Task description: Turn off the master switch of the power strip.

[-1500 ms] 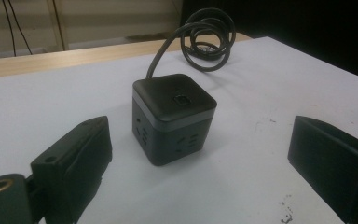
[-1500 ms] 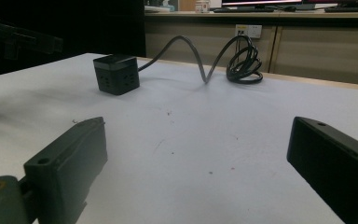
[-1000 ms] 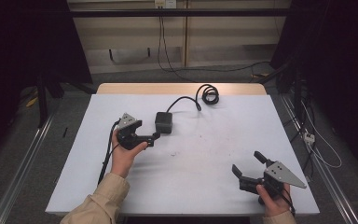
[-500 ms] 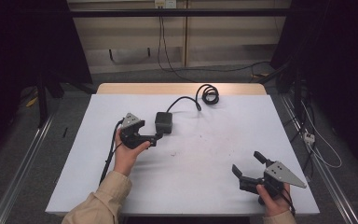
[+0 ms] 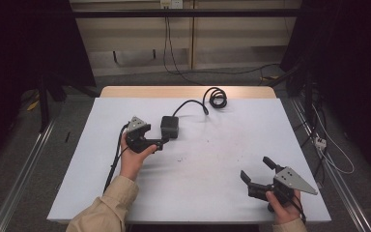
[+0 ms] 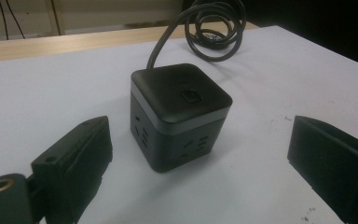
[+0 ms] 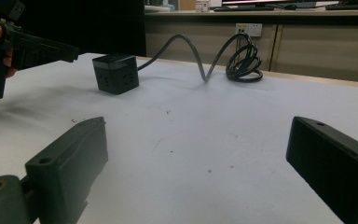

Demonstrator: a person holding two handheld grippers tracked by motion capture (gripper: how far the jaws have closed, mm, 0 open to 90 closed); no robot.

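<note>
A black cube power socket (image 5: 170, 126) stands on the white table (image 5: 212, 159), left of centre. Its black cable runs back to a coil (image 5: 216, 98) near the far edge. My left gripper (image 5: 161, 141) is open just to the near left of the cube. In the left gripper view the cube (image 6: 179, 116) sits a little ahead of the two wide-apart jaws, untouched. My right gripper (image 5: 256, 170) is open at the near right, low over bare table, holding nothing. In the right gripper view the cube (image 7: 116, 73) is far off to the left.
The table's wooden far edge (image 5: 188, 91) lies just behind the cable coil. A metal rail (image 5: 24, 179) runs along the floor on the left, and loose cables (image 5: 328, 150) lie on the floor at the right. A wall socket (image 7: 248, 29) is behind the table.
My left gripper has edged slightly toward the cube. The right gripper has stayed where it was.
</note>
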